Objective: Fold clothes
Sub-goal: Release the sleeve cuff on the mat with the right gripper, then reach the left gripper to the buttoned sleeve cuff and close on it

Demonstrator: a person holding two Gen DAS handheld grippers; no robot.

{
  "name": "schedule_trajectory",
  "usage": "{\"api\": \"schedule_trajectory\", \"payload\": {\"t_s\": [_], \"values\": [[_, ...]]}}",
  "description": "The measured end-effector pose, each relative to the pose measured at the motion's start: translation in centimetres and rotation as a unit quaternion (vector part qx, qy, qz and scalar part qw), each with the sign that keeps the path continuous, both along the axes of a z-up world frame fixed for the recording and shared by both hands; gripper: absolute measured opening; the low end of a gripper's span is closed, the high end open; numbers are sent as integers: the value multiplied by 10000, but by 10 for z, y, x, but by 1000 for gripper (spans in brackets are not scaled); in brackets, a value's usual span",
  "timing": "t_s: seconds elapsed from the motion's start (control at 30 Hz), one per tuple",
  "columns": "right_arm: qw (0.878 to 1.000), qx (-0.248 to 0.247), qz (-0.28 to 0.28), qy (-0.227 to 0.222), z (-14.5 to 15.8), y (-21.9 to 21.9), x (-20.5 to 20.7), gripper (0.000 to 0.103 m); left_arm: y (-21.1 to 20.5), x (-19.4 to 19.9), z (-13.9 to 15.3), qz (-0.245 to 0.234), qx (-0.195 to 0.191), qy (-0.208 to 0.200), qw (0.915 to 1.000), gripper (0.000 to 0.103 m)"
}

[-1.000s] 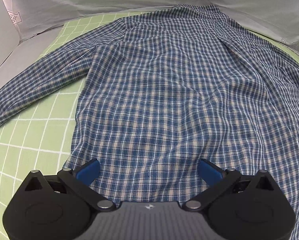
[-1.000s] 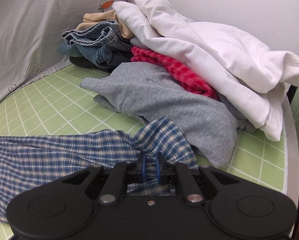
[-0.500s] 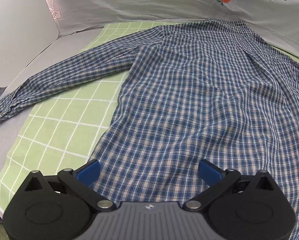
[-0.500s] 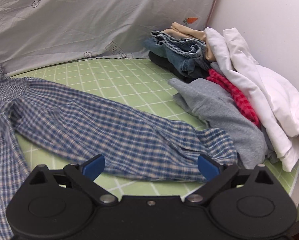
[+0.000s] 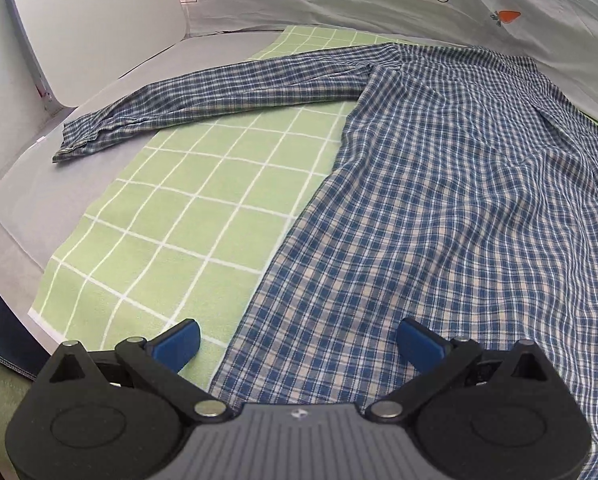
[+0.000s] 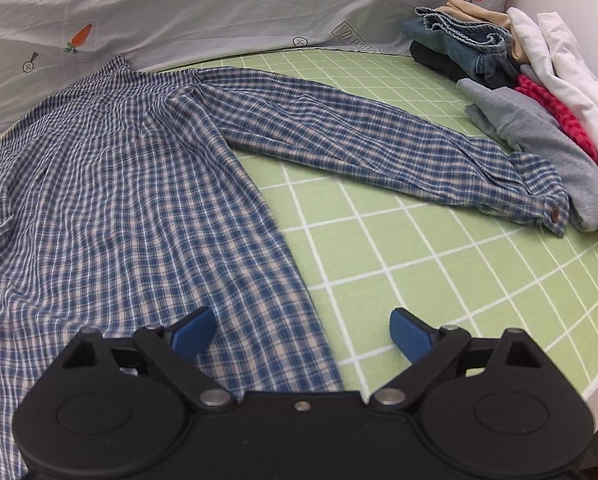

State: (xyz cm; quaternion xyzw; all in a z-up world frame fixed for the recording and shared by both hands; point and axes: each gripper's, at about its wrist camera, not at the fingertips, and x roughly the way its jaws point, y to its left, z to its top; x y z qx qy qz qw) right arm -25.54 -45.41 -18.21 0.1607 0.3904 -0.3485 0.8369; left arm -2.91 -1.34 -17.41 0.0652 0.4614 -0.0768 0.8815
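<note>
Lying spread flat on a green checked mat [image 5: 187, 216], a blue plaid shirt [image 5: 439, 208], back up, collar toward the far side. Left sleeve [image 5: 219, 96] stretched out sideways, its cuff past the mat's edge and resting on grey sheeting [image 5: 39, 184]. Right sleeve [image 6: 379, 140] likewise stretched out the other way, its buttoned cuff [image 6: 547, 208] just beside, perhaps touching, a grey garment [image 6: 539, 136] at the foot of a heap of clothes.

Hovering above the shirt's lower left edge, the left gripper [image 5: 299, 344], blue pads wide apart, nothing between them but the cloth below; left pad over the bare mat, right pad over the plaid. Above the shirt's lower right edge, the right gripper [image 6: 301, 330], blue pads also spread wide and clamping nothing, having just been narrowing a little from a wider spread; hem edge running between the two pads.

In the heap at far right: folded denim [image 6: 459, 40], a tan piece [image 6: 479, 12], a red checked garment [image 6: 555, 112], a white garment [image 6: 571, 76]. Behind everything, a pale sheet printed with carrots [image 6: 79, 36] draped as a backdrop.
</note>
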Motion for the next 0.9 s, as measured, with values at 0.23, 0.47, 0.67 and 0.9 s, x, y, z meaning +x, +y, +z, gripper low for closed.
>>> {"api": "schedule_trajectory", "payload": {"t_s": [0.23,0.47,0.67,0.9], "values": [[9996,-5,177,-214,6,18,-12,13,8,-3,10,-260,-273,-294,9989,12],[9998,64,110,-128,8,41,-18,4,24,1,12,-120,-307,-214,9992,3],[9991,-296,2,308,11,47,-9,52,26,3,19,-63,-377,-171,9991,19],[9960,-715,449,305,19,66,18,98,44,20,34,252,-598,-318,9974,57]]}}
